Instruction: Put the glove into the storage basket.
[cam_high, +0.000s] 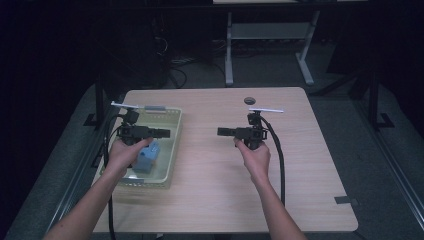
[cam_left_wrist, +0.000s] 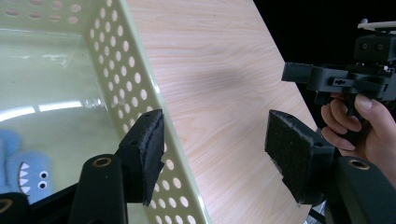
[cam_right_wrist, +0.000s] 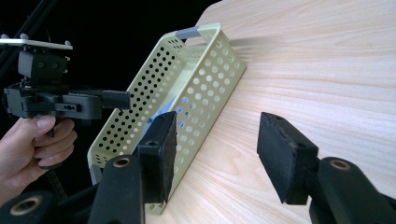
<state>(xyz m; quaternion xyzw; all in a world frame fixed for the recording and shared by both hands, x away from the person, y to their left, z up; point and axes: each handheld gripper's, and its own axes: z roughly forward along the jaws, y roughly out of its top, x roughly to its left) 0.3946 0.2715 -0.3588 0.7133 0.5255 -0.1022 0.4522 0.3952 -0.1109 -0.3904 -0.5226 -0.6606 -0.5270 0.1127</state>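
Dark floor and a grey metal frame lie beyond a pale wood-grain desk. At its left edge sits a pale green perforated basket, long axis running away from the person, with a grey tab on its far rim. Inside lies a blue plush shark toy (white teeth and googly eyes show in the left tool's view), near the basket's close end; which way it points I cannot tell. A clear plastic film also glints on the basket floor.

Left tool hovers over the basket, pointing right, jaws spread with nothing between them; its view looks across the basket's right wall. Right tool hangs over bare desk, pointing left toward the basket, jaws likewise spread and empty.
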